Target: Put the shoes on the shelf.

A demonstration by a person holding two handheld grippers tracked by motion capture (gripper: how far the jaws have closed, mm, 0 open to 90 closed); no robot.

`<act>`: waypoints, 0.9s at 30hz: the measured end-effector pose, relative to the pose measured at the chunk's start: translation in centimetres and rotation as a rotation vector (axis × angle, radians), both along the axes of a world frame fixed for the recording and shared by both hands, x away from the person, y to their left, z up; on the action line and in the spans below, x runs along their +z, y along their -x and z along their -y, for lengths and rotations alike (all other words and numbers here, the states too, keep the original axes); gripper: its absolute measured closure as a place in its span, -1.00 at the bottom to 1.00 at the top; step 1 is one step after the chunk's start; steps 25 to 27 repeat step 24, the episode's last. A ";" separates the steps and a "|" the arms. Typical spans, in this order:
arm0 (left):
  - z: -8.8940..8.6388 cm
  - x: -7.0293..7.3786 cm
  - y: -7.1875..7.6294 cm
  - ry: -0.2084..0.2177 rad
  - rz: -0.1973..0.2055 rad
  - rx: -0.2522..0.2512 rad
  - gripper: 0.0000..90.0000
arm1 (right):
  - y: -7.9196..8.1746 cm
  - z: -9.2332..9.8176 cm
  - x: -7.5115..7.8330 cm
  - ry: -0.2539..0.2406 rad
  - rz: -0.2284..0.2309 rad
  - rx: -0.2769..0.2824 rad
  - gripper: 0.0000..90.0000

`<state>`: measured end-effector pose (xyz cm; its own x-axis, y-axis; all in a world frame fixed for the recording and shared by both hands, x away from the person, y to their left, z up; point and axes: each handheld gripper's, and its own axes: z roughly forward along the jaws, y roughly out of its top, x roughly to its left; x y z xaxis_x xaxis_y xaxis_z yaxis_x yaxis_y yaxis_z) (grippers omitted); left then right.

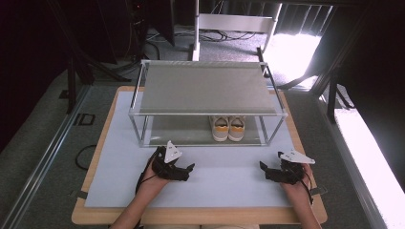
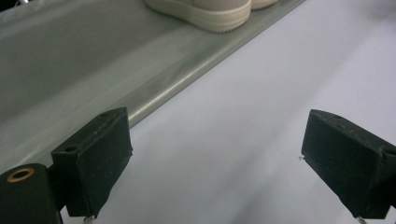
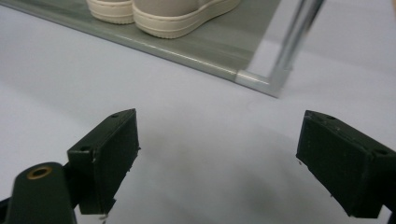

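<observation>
A pair of cream shoes with yellow heel tabs [image 1: 228, 128] stands on the lower shelf of a two-tier metal rack [image 1: 208, 88], toward its right side. Their soles show in the left gripper view [image 2: 212, 13] and in the right gripper view [image 3: 161, 16]. My left gripper [image 1: 185, 171] rests on the pale mat in front of the rack's left half, open and holding nothing [image 2: 217, 163]. My right gripper [image 1: 265, 171] lies on the mat near the front right corner, also open with nothing between its jaws [image 3: 217, 163].
The rack stands at the back of a pale blue mat [image 1: 219, 183] on a wooden table [image 1: 200, 217]. A rack corner post [image 3: 292, 39] rises ahead of the right gripper. Dark floor, cables and stands surround the table.
</observation>
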<state>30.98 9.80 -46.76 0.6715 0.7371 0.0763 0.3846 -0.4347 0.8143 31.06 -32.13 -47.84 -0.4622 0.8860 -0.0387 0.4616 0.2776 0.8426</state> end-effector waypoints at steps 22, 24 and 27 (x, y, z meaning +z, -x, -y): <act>-1.9 -1.7 0.5 0.024 0.069 0.098 -0.81 | -0.3 1.2 -0.1 -0.028 -0.011 -0.027 -0.70; -1.8 -1.8 0.5 0.015 0.070 0.098 -0.81 | -0.3 1.1 -0.1 -0.021 -0.008 -0.022 -0.70; -1.8 -1.8 0.5 0.015 0.070 0.098 -0.81 | -0.3 1.1 -0.1 -0.021 -0.008 -0.022 -0.70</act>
